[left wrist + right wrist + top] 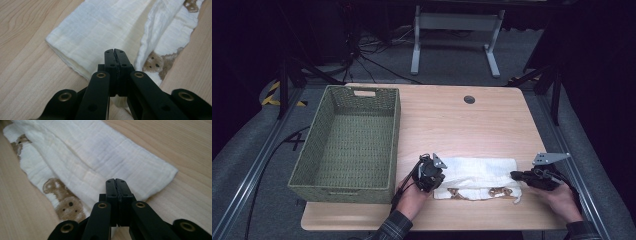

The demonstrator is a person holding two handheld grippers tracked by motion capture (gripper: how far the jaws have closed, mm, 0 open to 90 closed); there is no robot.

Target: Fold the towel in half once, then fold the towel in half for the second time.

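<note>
A white muslin cloth (477,170) with brown bear prints along its near edge lies folded into a long strip on the wooden table (462,120). At the strip's left end my left gripper (438,181) is shut, its tips (115,51) over the cloth (100,27) beside a raised crease, with no fold visible between the jaws. My right gripper (515,175) is at the strip's right end, also shut. Its tips (116,180) lie over the cloth (112,157) near the end edge, a bear print (67,205) to their left.
An empty green woven basket (397,130) stands on the left half of the table, close to the left gripper. A round cable hole (469,99) sits near the far edge. Bare wood lies beyond the cloth.
</note>
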